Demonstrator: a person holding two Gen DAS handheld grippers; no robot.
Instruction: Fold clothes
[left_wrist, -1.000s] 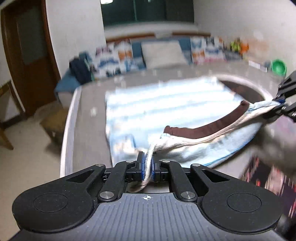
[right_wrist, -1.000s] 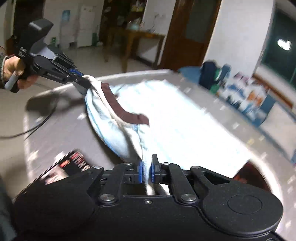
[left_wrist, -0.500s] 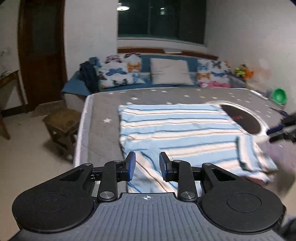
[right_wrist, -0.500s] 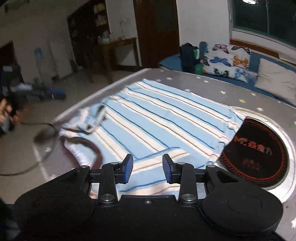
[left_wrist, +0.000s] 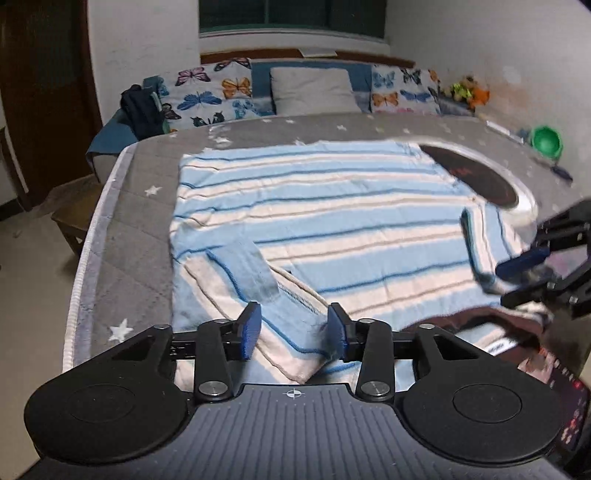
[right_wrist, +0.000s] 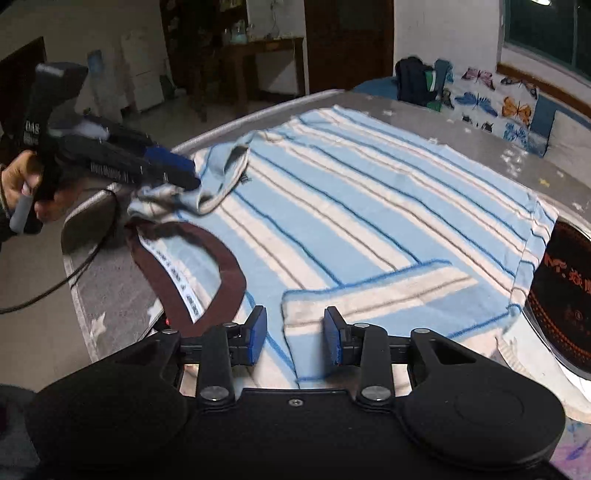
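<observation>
Striped shirt (left_wrist: 332, 206) spread flat on grey star-print mattress (left_wrist: 122, 236), brown collar (right_wrist: 221, 273) nearest. Left gripper (left_wrist: 293, 330) wide open over one folded-in sleeve (left_wrist: 251, 269), gripping nothing. Right gripper (right_wrist: 294, 335) open too, poised above other sleeve (right_wrist: 373, 291), empty.

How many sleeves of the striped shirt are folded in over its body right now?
2. One sleeve lies folded across the striped shirt just ahead of the left tongs. The other sleeve lies folded in ahead of the right tongs. Both tongs are open.
</observation>
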